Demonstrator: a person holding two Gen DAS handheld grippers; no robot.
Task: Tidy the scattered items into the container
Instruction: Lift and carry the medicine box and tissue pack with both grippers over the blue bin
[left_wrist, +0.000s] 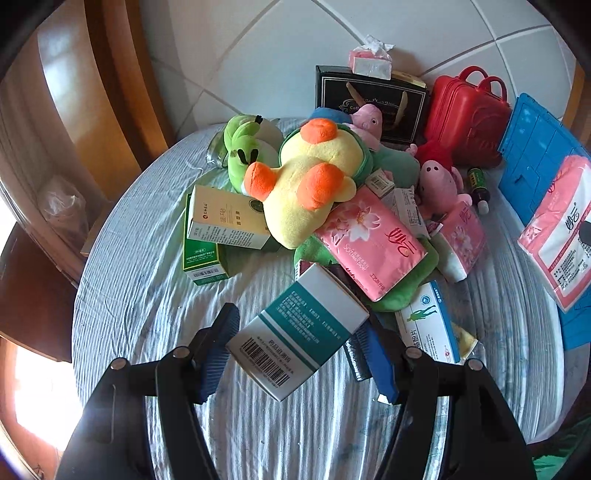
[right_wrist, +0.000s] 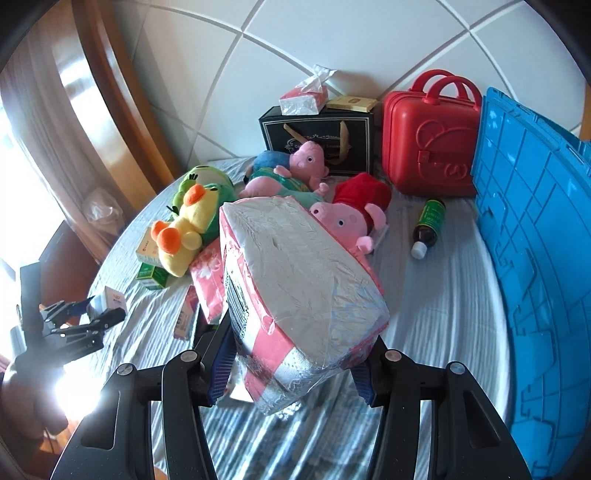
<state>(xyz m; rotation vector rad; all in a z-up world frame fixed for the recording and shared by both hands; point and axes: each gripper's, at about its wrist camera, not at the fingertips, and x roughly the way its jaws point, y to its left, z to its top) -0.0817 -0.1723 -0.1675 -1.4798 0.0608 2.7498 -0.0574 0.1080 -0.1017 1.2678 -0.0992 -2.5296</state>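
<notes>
My left gripper (left_wrist: 299, 339) is shut on a white and teal medicine box (left_wrist: 299, 328) with a barcode, held just above the cloth in front of the pile. It also shows at far left in the right wrist view (right_wrist: 99, 308). My right gripper (right_wrist: 291, 354) is shut on a large pink and white tissue pack (right_wrist: 295, 280), lifted over the table; the same pack shows at the right of the left wrist view (left_wrist: 557, 229). The blue crate (right_wrist: 535, 258) stands at the right, its side wall toward me. A yellow duck plush (left_wrist: 310, 188) lies on the pile.
On the striped cloth lie a green frog plush (left_wrist: 243, 151), pig plushes (right_wrist: 347, 218), a pink tissue packet (left_wrist: 369, 243), several medicine boxes (left_wrist: 229, 218) and a dark bottle (right_wrist: 428, 225). A red case (right_wrist: 428, 140) and a black gift bag (right_wrist: 321, 140) stand at the back wall.
</notes>
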